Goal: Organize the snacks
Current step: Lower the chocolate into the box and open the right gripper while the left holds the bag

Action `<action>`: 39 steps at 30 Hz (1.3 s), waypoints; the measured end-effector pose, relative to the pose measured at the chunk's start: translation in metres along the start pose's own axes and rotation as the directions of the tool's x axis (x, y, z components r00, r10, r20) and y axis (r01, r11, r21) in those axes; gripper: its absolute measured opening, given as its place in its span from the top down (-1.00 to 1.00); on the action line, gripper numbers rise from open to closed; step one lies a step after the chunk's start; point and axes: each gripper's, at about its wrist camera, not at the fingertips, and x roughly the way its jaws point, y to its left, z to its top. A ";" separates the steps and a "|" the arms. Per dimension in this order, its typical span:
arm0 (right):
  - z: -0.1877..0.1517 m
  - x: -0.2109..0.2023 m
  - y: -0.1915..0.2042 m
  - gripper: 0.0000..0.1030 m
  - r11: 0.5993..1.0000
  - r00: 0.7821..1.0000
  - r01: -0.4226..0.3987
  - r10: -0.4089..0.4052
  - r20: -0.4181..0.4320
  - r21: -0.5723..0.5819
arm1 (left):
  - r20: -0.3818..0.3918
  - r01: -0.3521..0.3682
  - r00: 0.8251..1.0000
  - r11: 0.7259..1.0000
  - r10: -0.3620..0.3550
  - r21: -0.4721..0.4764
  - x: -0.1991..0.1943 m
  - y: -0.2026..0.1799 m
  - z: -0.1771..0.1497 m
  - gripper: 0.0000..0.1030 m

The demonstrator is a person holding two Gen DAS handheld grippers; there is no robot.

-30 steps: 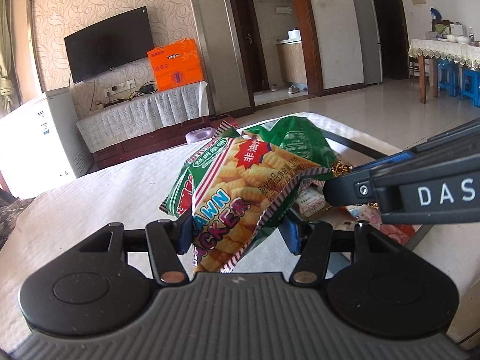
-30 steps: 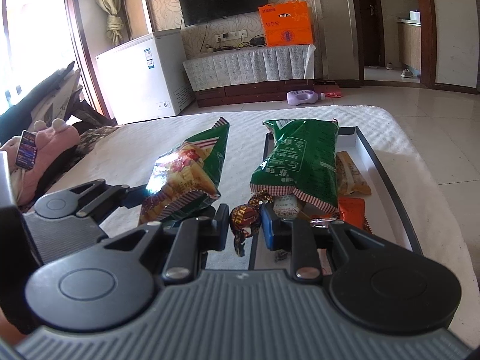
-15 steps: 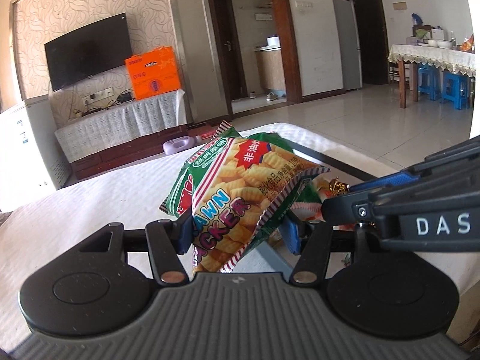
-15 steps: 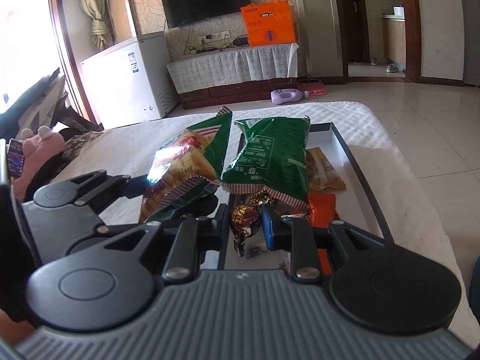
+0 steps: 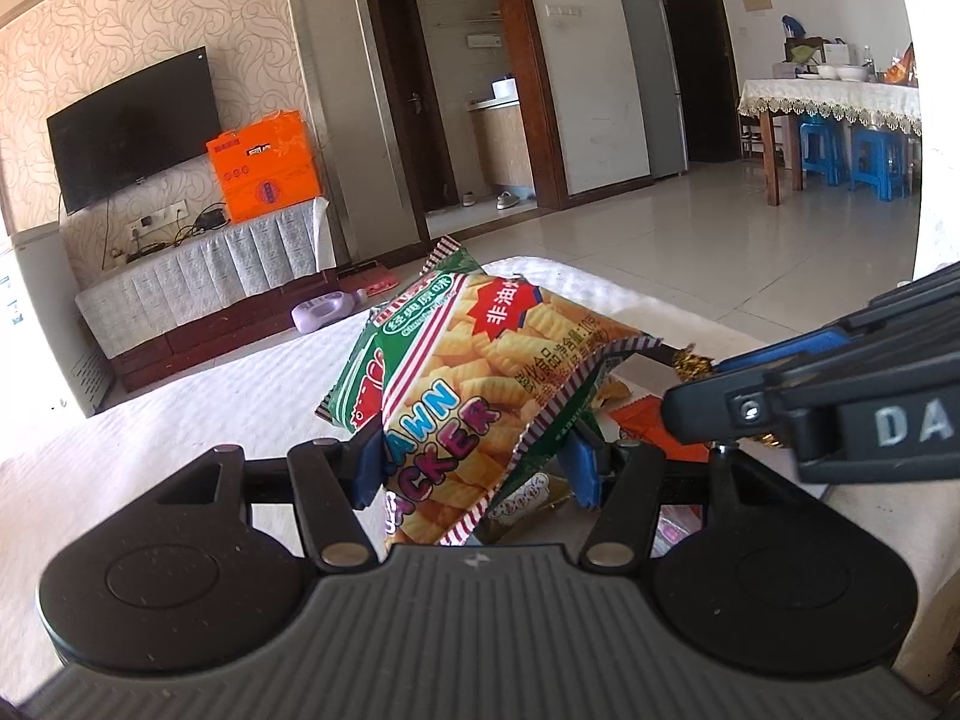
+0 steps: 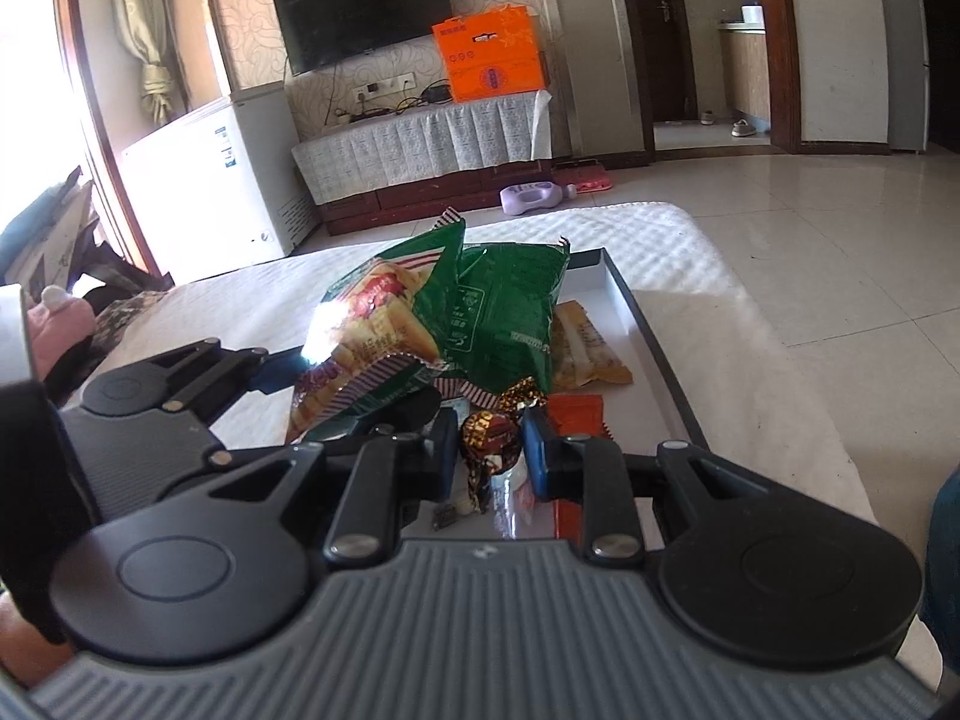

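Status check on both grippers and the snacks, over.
Left gripper shut on prawn cracker bag. Right gripper shut on wrapped candy. Both over tray; green bag lies in it, close ahead.

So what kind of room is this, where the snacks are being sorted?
Most likely a home living room that opens onto a dining area: a wall-mounted TV above a covered low cabinet, a dining table with a lace cloth and blue stools.

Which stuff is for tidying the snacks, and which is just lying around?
For the job:
- prawn cracker bag
- wrapped candy
- green bag
- tray

Just lying around:
- TV
- orange box
- purple bottle
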 end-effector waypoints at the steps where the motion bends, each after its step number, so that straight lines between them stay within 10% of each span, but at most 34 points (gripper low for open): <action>1: 0.001 0.000 0.000 0.48 1.000 1.000 0.002 -0.002 0.002 0.003 | -0.001 -0.001 1.000 1.000 0.001 -0.001 0.003 -0.001 0.000 -0.22; 16: 0.000 0.004 -0.002 0.48 1.000 1.000 0.023 -0.022 -0.011 0.010 | -0.011 -0.013 1.000 1.000 0.013 -0.001 0.057 0.002 0.016 -0.23; 39: -0.003 0.021 -0.009 0.24 0.994 0.994 0.111 -0.110 -0.025 0.012 | 0.040 0.018 0.999 0.997 -0.021 0.076 0.001 0.016 -0.005 -0.23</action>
